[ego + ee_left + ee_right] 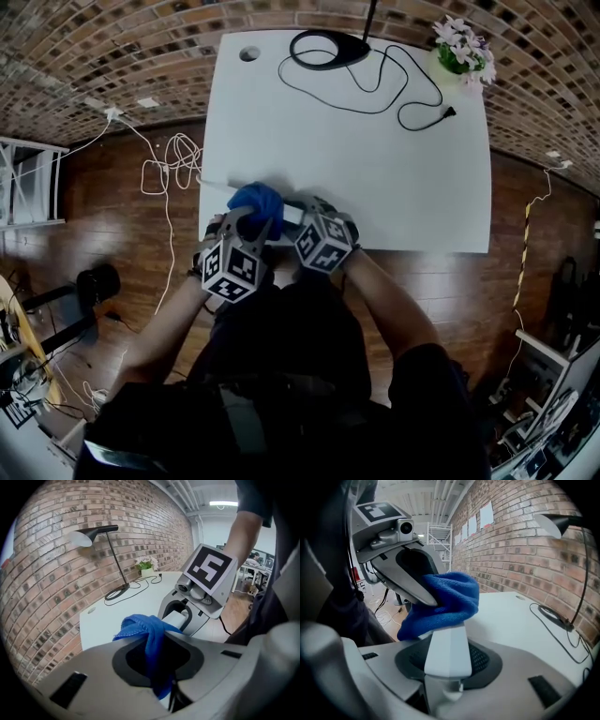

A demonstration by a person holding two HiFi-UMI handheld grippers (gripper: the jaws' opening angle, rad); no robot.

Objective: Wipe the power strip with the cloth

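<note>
The left hand-held gripper (246,225) is clamping a bunched blue microfibre cloth (256,199) and pressing it against the long white plastic power strip (449,651). The right hand-held gripper (302,220) is pinching the strip's end at the near edge of the white table (375,169). This looks like the wiping step. The next stroke likely calls for sliding the cloth along the strip while the right grip is steadying it.

- Workshop-like lab or office: curved brick wall (56,573), wooden floor (112,225), white table (375,178) with desk lamp (93,532)
- Loose cables (157,173) on floor, cluttered workstations (548,412) around
</note>
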